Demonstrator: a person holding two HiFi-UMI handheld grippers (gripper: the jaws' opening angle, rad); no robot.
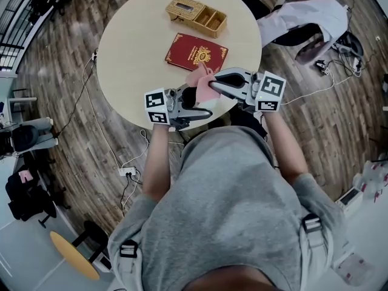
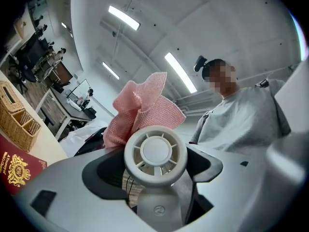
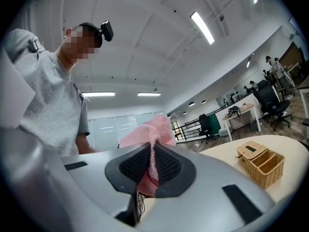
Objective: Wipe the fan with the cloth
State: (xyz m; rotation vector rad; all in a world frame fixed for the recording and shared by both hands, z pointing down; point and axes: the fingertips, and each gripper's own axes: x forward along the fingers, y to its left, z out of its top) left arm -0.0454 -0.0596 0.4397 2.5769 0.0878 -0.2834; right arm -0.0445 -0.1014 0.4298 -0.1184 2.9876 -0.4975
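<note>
White fan point(image 2: 155, 152), crumpled pink cloth point(image 2: 141, 105)

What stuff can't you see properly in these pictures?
The fan: in the left gripper view its handle runs off the bottom edge; in the head view it is lost behind the left gripper and right gripper.
The cloth: in the right gripper view its lower part is hidden between the jaws.
The book: print too small to read in the head view.

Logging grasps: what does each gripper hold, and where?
Left gripper: fan, by its stem under the head. Right gripper: cloth, pinched at a bunched fold.
</note>
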